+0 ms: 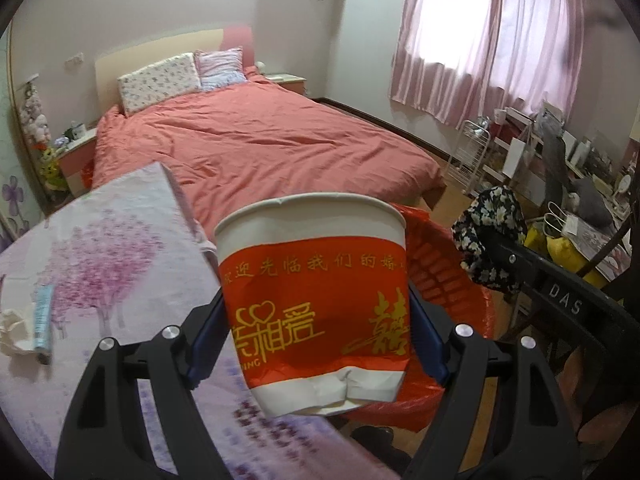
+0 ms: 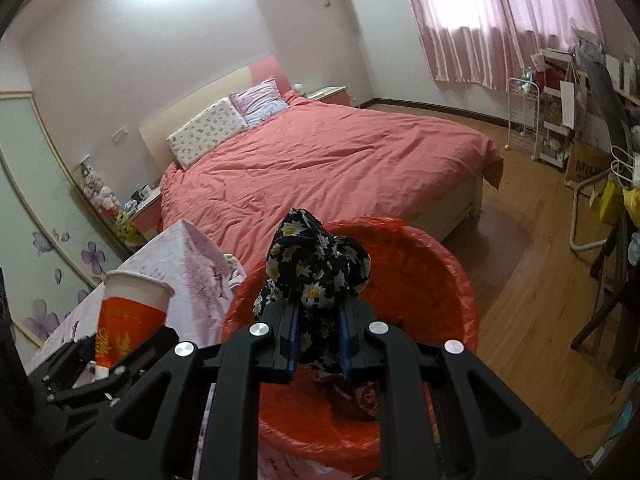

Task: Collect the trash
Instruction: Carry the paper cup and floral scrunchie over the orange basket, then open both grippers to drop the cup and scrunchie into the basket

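A crushed paper cup [image 1: 316, 304] is pinched between the blue pads of the left tool [image 1: 320, 336], and a bundle of black floral cloth [image 2: 316, 268] is clamped in the right tool [image 2: 318, 344]; both tools are closed on their loads, neither spread. The cloth is held directly above the mouth of the red-lined bin [image 2: 440, 280], while the cup is held beside the bin, over the edge of the worktop [image 1: 100, 248] with its purple tree-print cover. The step in hand is judged to be the drop into the bin. It would be done well if each load were brought squarely over the opening and lowered below the bag's rim before the grip is eased, so that nothing catches on the loose plastic or falls to the floor. The cup should be carried further to the right first, since it is not yet clearly over the opening. The cup's long axis is held nearly upright, slightly tilted, with its open rim pointing up and its dented base down. The cloth bundle stands up out of the right tool, its bulk above the pads.
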Action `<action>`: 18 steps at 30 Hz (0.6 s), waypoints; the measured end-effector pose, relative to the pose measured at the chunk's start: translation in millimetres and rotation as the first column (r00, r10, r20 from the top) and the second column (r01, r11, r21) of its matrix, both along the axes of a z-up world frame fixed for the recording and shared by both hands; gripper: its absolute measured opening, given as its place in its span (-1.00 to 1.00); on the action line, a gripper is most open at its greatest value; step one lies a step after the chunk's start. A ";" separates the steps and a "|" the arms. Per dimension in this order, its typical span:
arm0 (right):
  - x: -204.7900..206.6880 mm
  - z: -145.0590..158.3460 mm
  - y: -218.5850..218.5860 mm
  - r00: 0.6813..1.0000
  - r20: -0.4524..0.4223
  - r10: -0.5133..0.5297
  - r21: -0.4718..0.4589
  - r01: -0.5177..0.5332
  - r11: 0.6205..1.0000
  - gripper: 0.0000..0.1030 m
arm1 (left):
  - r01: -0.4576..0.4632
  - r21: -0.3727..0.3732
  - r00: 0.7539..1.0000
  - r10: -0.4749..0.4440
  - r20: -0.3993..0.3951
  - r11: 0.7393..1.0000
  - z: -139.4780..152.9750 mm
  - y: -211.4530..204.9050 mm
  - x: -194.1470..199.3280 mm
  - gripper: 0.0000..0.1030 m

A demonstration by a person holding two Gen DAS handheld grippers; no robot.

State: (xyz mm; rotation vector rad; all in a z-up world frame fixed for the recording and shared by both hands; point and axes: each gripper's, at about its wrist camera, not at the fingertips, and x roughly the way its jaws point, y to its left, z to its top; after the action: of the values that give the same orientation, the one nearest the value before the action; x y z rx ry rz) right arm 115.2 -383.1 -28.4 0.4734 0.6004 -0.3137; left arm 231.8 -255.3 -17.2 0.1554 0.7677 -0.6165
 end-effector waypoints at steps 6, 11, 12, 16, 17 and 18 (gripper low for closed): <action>0.3 -8.1 -25.1 1.000 0.003 -0.012 0.048 0.011 0.999 -0.69 | 0.039 0.013 0.999 -0.039 -0.023 0.999 -20.7 -33.2 7.2 0.50; 3.1 -14.6 -36.3 1.000 0.000 -0.015 0.073 0.015 0.997 -0.64 | 0.060 0.024 0.997 -0.059 -0.044 0.998 -32.9 -47.8 10.5 0.51; 4.9 -15.7 -37.0 1.000 -0.001 -0.012 0.077 0.012 0.997 -0.59 | 0.063 0.027 0.997 -0.062 -0.047 0.998 -35.4 -50.0 10.4 0.51; 7.6 -21.0 -41.3 1.000 -0.003 -0.004 0.106 0.005 0.994 -0.37 | 0.071 0.049 0.996 -0.068 -0.059 0.996 -46.7 -54.6 10.3 0.53; 7.5 -22.4 -43.9 1.000 -0.004 -0.003 0.112 0.003 0.994 -0.35 | 0.070 0.053 0.996 -0.067 -0.063 0.996 -48.4 -55.2 11.8 0.53; 7.8 -24.1 -44.2 1.000 -0.008 -0.003 0.118 0.004 0.993 -0.31 | 0.067 0.058 0.995 -0.062 -0.074 0.996 -51.9 -54.0 13.7 0.53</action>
State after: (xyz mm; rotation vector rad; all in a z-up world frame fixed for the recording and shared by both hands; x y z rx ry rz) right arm 123.0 -427.4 -52.5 0.5874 0.6276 -0.2842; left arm 245.5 -309.4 -69.1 0.2151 0.8537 -0.6634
